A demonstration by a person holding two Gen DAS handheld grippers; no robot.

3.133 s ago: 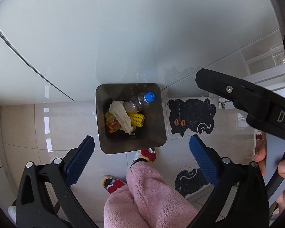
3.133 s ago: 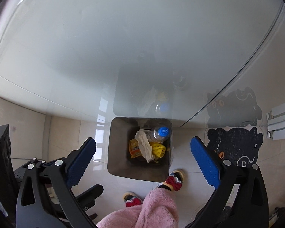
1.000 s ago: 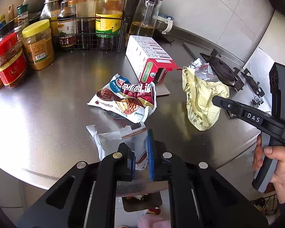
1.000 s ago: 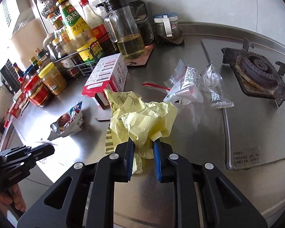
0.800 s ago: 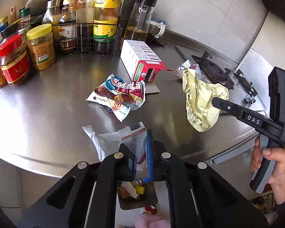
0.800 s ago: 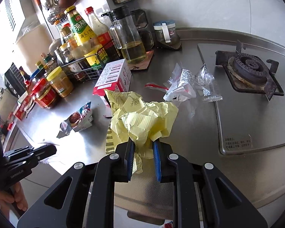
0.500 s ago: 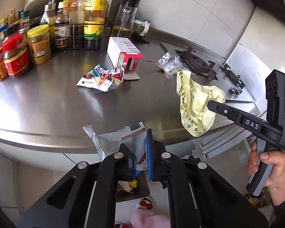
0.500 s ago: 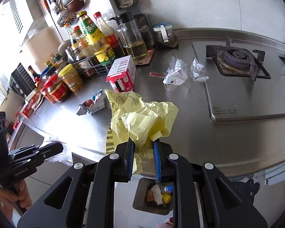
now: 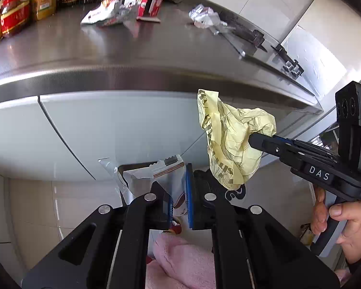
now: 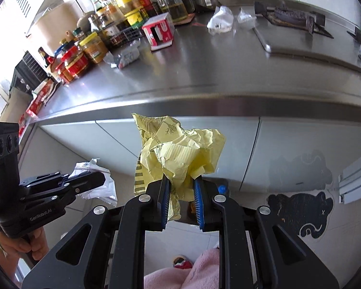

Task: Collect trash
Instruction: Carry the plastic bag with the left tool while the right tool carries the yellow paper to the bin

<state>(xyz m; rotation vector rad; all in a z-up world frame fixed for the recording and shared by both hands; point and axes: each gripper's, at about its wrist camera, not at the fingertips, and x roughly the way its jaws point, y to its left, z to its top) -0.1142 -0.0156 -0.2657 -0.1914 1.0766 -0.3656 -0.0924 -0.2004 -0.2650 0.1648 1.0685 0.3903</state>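
Note:
My left gripper (image 9: 179,192) is shut on a torn white and silver wrapper (image 9: 156,173), which sticks up from its blue pads. My right gripper (image 10: 180,200) is shut on a crumpled yellow paper wrapper (image 10: 180,151). Both hang below the steel counter's edge, in front of the pale cabinet doors. In the left wrist view the right gripper (image 9: 251,137) reaches in from the right with the yellow paper (image 9: 228,139). In the right wrist view the left gripper (image 10: 103,179) is at the left with its wrapper (image 10: 96,190). The dark trash bin (image 9: 132,166) sits on the floor below, mostly hidden.
On the counter (image 10: 204,72) lie a snack bag (image 9: 103,14), a red and white box (image 10: 158,30) and clear wrappers (image 10: 220,20), with jars and bottles (image 10: 93,45) behind and a gas hob (image 10: 288,14) at right. A black cat mat (image 10: 300,214) lies on the floor. A person's pink-clad leg (image 9: 180,260) is below.
Both grippers have drawn back off the counter and sunk below its edge, each still holding its wrapper. The cabinet fronts and the floor now fill the lower view.

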